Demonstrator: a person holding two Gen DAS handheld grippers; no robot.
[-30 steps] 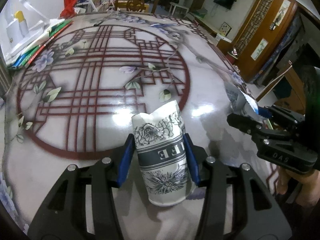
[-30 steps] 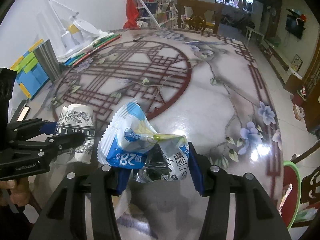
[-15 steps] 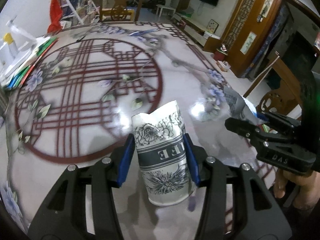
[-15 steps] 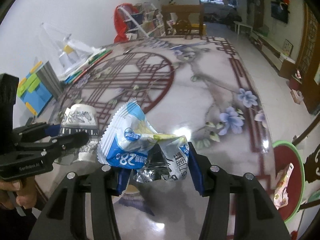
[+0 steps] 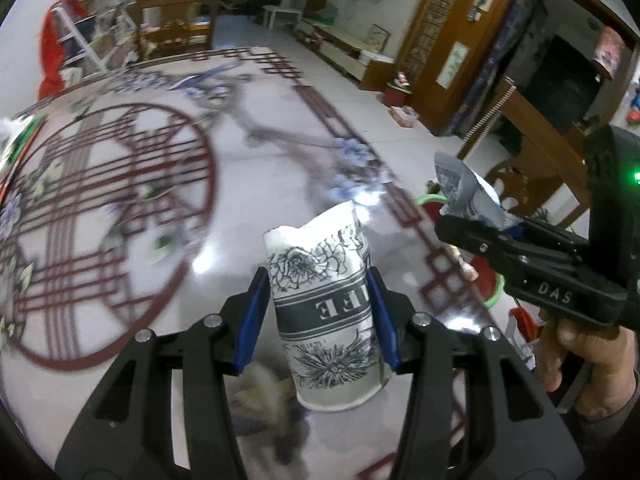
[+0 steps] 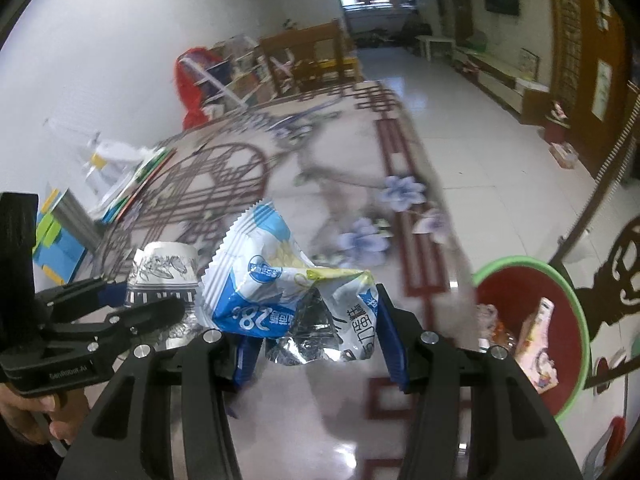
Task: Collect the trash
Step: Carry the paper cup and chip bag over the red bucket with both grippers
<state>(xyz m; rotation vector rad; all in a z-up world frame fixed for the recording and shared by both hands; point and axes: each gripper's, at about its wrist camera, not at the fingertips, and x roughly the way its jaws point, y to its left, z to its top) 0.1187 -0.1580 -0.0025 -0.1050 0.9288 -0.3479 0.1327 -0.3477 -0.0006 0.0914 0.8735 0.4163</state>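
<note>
The left gripper pinches a paper cup between its two blue pads, one pad flat against each side of the cup about halfway up. The cup is printed with grey flowers and a dark band of letters; it stands roughly upright between the fingers with its crushed end away from the gripper and its round end hanging clear above the glossy patterned table.

The right gripper is clamped on a crumpled blue and white snack wrapper. The wrapper fills the gap between the blue pads, its silver inner side showing low down near the fingers and its serrated edge fanning up and to the left beyond the fingertips.

The two grippers are held close side by side over the table, each visible at the edge of the other's view. Just past the table's right edge, lower down, sits a red bin with a green rim, with some packaging already inside it
</note>
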